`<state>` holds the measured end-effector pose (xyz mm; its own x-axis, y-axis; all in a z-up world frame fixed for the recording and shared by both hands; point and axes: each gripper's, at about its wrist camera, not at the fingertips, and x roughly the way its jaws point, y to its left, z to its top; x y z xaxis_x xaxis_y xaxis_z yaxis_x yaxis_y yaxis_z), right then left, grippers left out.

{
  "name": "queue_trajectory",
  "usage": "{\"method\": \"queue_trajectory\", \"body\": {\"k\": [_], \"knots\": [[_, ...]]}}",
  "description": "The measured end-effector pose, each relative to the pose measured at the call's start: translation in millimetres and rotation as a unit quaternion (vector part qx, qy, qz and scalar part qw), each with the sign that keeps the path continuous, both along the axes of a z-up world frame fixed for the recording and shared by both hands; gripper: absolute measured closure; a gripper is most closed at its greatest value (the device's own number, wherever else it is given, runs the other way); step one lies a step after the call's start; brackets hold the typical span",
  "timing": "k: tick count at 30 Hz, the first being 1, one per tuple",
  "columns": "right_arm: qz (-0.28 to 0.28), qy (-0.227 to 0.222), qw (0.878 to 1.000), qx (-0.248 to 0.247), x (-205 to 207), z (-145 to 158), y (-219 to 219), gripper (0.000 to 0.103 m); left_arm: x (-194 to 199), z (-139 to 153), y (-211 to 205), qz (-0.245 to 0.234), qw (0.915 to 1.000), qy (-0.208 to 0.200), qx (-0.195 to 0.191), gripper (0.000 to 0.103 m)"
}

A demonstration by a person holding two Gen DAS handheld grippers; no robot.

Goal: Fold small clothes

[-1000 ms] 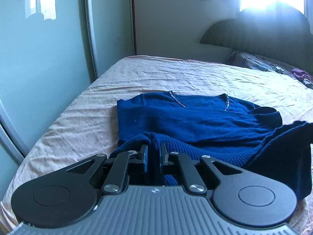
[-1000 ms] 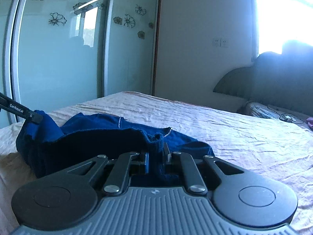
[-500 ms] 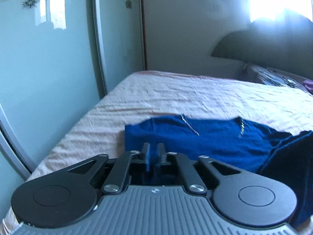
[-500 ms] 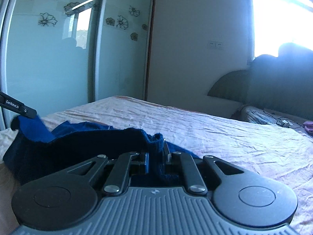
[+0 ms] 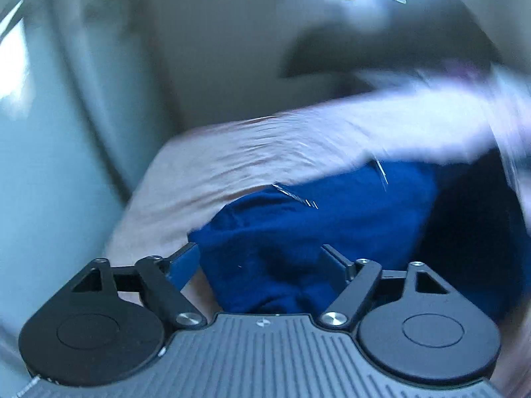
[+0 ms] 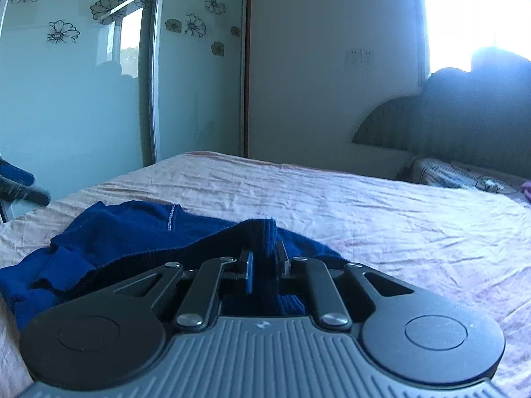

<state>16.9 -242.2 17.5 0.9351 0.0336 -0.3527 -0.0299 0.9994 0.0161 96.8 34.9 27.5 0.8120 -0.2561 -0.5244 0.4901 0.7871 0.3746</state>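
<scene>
Left gripper (image 5: 260,260): jaws spread wide and opening, with a bunched part of the blue sweater (image 5: 318,225) lying between them; the pads do not press on it. That view is heavily blurred, so finer contact there cannot be told.

Right gripper (image 6: 264,265): jaws pressed nearly together, pinching a raised ribbed fold of the sweater (image 6: 139,232) between the pads. The pinched cloth stands up as a small peak above the fingertips.

Sweater position: it lies on the bed (image 6: 332,195), on a wrinkled pink sheet, near the edge closest to both cameras. In the right wrist view its long axis runs across the picture from left to the pinched point at centre. The neckline, marked by a pale stitched trim (image 6: 171,217), is turned toward the far side of the bed; in the left wrist view the same trim (image 5: 295,197) shows at the garment's far edge. The near portion is lifted and doubled over the flat part.

Surroundings: sliding glass doors (image 6: 83,83) with flower decals stand left of the bed, and a dark headboard (image 6: 464,122) stands at right beneath a bright window.
</scene>
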Motion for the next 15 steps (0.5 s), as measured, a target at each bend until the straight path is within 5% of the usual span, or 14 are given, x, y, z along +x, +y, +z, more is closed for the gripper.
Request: {"method": "queue_trajectory", "body": {"k": [3,6,15], "knots": [[0.001,0.004,1.0,0.01,2.4,-2.4,-3.1,0.091,-21.4,-26.5,-15.5,-0.063,0.9935,-0.013,0.094,0.022],[-0.001,0.006,1.0,0.014,1.7,-4.5,-2.8,0.091,-27.2,-44.7,-26.2,-0.091,0.9899,0.027,0.106,0.029],[0.002,0.013,1.0,0.015,0.9,-5.4,-3.8,0.091,-21.4,-80.9,-47.4,-0.092,0.984,0.037,0.148,0.065]]}}
